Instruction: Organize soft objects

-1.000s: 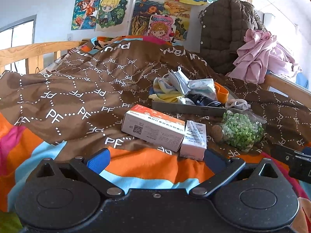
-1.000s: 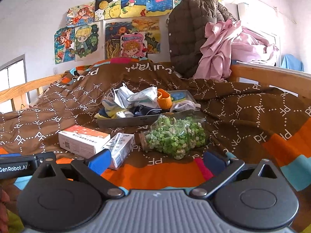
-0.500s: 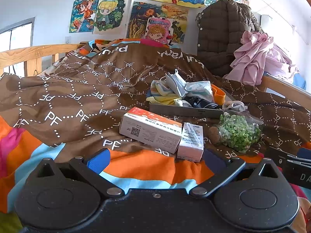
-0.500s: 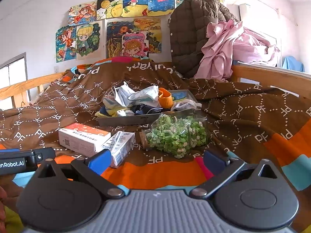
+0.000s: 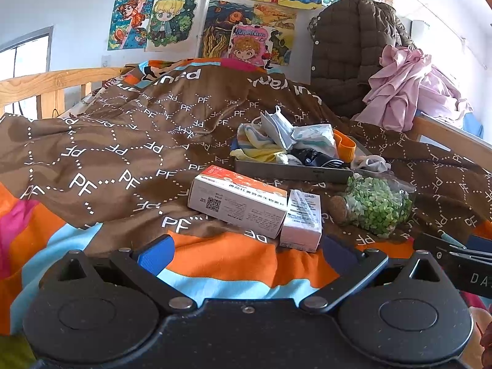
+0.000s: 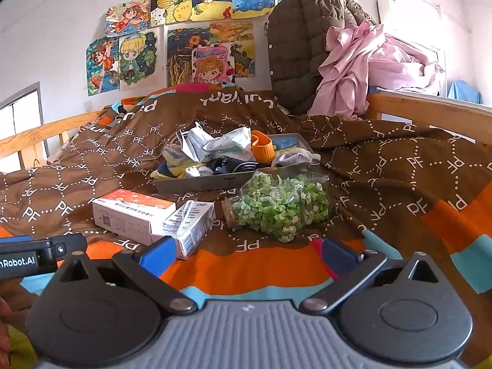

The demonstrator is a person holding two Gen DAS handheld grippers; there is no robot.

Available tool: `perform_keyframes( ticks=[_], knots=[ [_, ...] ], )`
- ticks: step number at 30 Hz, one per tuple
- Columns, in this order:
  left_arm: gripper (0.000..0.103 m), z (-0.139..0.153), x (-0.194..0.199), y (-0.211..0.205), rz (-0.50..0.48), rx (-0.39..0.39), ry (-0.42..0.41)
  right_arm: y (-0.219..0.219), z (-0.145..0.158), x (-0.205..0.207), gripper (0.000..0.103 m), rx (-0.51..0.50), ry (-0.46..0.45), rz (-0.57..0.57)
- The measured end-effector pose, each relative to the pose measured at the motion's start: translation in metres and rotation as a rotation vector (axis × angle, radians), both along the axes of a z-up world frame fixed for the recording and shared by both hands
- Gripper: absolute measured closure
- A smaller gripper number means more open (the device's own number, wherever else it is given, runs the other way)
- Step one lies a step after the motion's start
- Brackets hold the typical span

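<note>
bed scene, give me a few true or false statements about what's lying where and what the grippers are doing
1. The jar of green bits lies on its side on the blanket. True.
2. The orange-topped box sits inside the tray. False: it lies on the blanket in front of the tray.
3. The small white box is beside the orange-topped box. True.
4. The left gripper is shut on a sock. False: it is open and holds nothing.
5. The right gripper is open. True.
6. The tray is empty. False: soft items are piled in it.
</note>
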State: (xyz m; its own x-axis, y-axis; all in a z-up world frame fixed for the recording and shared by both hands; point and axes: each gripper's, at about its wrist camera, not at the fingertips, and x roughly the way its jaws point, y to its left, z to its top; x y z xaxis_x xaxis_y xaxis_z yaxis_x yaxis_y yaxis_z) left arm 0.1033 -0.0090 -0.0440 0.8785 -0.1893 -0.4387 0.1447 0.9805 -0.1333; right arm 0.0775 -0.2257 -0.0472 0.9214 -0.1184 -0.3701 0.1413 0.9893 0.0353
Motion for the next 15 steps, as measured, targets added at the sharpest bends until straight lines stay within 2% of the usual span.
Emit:
perform_keyframes(
  ticks=[15],
  knots=[
    [0.001,-0.0016,-0.0008,-0.0005,-0.003,0.006,0.003,-0.0002,0.0002,-0.0005,0.000,-0.001,0.003,-0.009]
  ],
)
